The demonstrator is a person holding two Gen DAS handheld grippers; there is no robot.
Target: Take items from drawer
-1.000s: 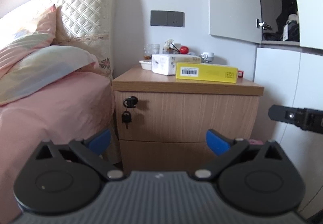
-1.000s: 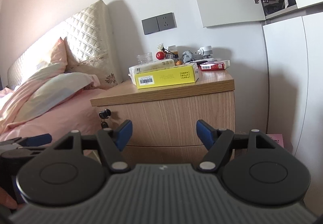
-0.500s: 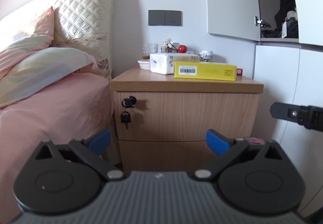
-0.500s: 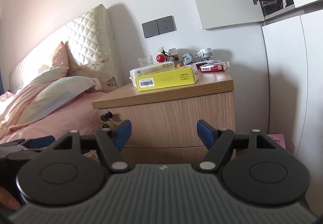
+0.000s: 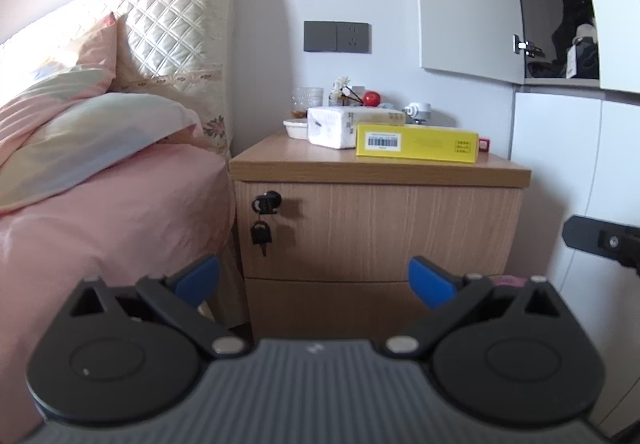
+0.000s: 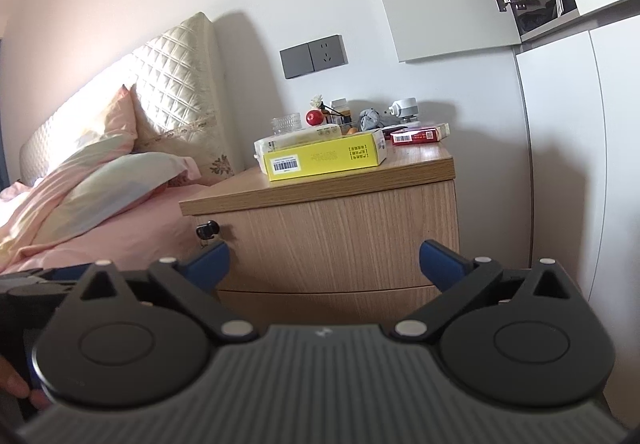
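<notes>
Nothing of the task had been done, by the look of it: the top drawer [image 5: 376, 232] of the nightstand [image 5: 380, 167], to the right of the bed [image 5: 100, 211], was fully shut, a key [image 5: 261, 234] hanging from its lock at the left. The lower drawer [image 5: 332, 304] was shut too. The left tongs [image 5: 314, 282] and right tongs [image 6: 324, 264] were both spread wide and empty, near the front but apart from it. Opening, reaching in and lifting out all remained.

Inside of both drawers [image 5: 376, 228] unseen behind shut fronts. Lower drawer front [image 6: 320, 302] partly hidden by black gripper body. Small clutter [image 5: 352, 95] behind the yellow box [image 5: 416, 143] too small to tell. Print on the red packet [image 6: 418, 135] unreadable. Bed [image 5: 100, 195] cut off at the left edge.
</notes>
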